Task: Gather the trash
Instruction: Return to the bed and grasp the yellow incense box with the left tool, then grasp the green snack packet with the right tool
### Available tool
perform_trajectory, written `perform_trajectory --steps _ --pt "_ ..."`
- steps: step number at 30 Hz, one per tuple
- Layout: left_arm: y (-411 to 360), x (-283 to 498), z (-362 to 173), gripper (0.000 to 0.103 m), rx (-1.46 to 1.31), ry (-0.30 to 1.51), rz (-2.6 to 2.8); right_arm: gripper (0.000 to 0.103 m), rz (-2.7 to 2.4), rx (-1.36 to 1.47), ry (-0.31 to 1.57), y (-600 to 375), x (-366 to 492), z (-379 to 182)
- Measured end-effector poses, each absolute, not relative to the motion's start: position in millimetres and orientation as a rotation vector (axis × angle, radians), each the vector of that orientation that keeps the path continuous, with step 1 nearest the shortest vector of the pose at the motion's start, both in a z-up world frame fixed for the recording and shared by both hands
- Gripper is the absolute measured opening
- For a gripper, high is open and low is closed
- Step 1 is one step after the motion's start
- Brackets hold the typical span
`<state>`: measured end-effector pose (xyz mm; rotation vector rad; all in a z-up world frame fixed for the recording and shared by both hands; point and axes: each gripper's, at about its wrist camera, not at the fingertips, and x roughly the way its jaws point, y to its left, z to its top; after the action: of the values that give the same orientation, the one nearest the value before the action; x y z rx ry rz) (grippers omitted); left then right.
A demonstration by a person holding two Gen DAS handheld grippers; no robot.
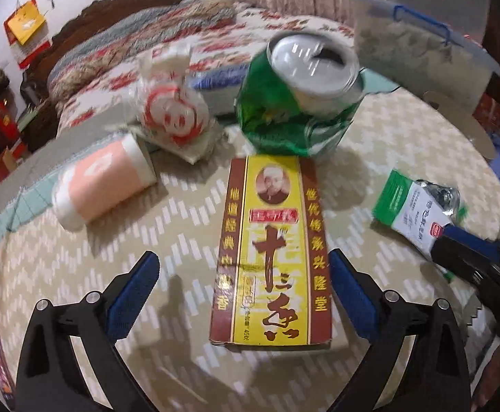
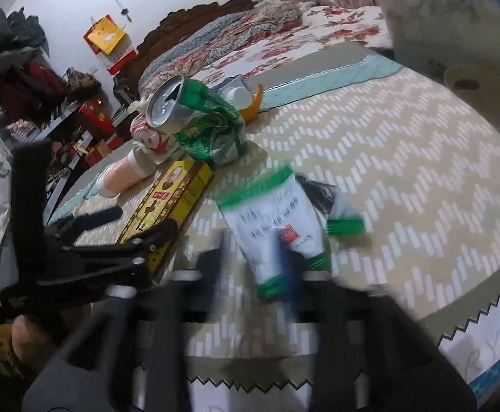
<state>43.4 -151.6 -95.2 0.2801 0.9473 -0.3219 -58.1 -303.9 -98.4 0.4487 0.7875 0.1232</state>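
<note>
left jaws spread wide astride yellow box | right jaws — blurred, unclear — at green-white packet

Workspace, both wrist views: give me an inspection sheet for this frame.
Surface: round table under a zigzag-patterned cloth.
Job's things: yellow spice box lying flat; crushed green can; pink paper cup on its side; red-printed plastic bag; green-and-white sachet.
Clutter: clear storage bin at the far edge.
Grippers: left gripper open, jaws either side of the spice box; right gripper blurred, jaws apart around the sachet's near end, contact unclear.
Cables: nothing seen.
Surroundings: bed with floral quilt; cluttered shelves to the left.
</note>
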Motion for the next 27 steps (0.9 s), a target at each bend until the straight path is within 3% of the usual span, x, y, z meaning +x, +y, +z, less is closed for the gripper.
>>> perform_trajectory --steps 1,3,5,17,25,26,27 --pt "-151 44 -99 0.085 0.273 0.959 -0.323 0.086 0.117 0.453 0.763 -305 -61 -97" --pt "-147 45 -98 0.07 0.247 0.952 -0.334 0.086 0.114 0.422 0.72 -301 -64 -91" --pt "-142 47 -98 0.061 0.218 0.951 -0.338 0.085 0.118 0.374 0.706 -296 -64 -86" --pt "-125 48 -97 0.06 0.18 0.934 -0.347 0.086 0.054 0.378 0.775 -319 -53 -92" --pt "-126 47 -97 0.06 0.18 0.933 -0.347 0.087 0.076 0.206 0.861 -294 -40 -101" --pt "-126 47 -97 0.06 0.178 0.933 -0.347 0.085 0.077 0.189 0.866 -291 -39 -101" --pt "-126 47 -97 0.06 0.177 0.932 -0.347 0.078 0.079 0.178 0.865 -291 -39 -102"
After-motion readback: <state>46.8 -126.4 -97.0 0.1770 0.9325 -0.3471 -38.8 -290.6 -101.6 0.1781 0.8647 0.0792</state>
